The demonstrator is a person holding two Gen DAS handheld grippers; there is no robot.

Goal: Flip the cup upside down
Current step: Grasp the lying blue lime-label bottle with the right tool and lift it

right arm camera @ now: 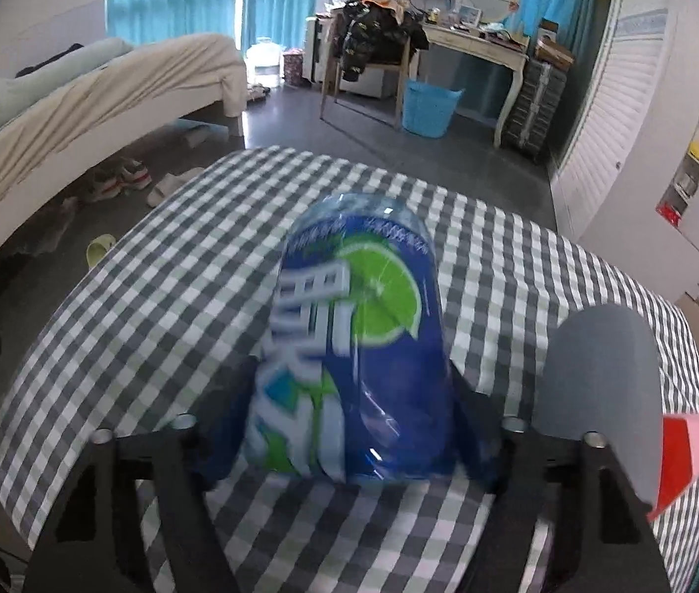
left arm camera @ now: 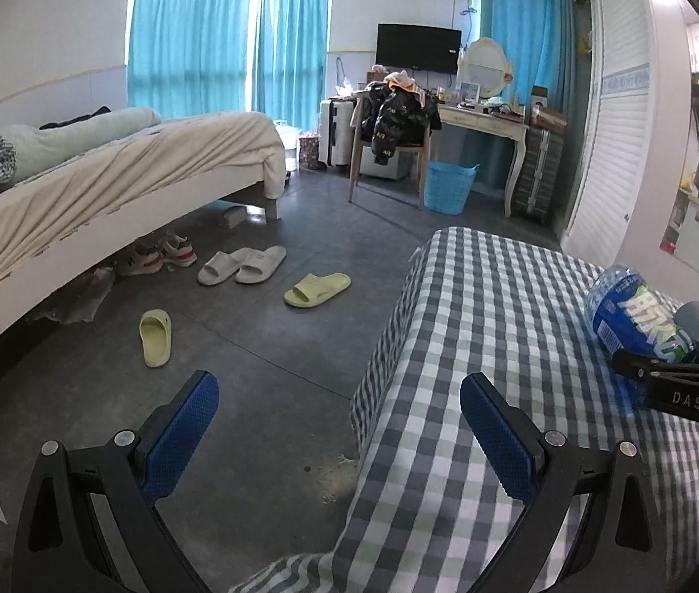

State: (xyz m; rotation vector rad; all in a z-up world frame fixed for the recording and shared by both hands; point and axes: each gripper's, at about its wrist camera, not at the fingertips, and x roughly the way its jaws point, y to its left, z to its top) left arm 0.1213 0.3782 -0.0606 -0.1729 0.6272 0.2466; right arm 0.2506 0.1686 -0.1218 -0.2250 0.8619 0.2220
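Right wrist view: my right gripper clamps the clear plastic cup with blue lime-print label mid-body over the checked tablecloth. Looks light, thin-walled, crushable, so I'd squeeze gently. Left gripper gapes wide, holding nothing.

A lived-in bedroom at home. Ahead and left of the tool stands a bed with slippers beside it; far ahead are turquoise curtains, a wall television, a dressing table and a jacket-draped chair.
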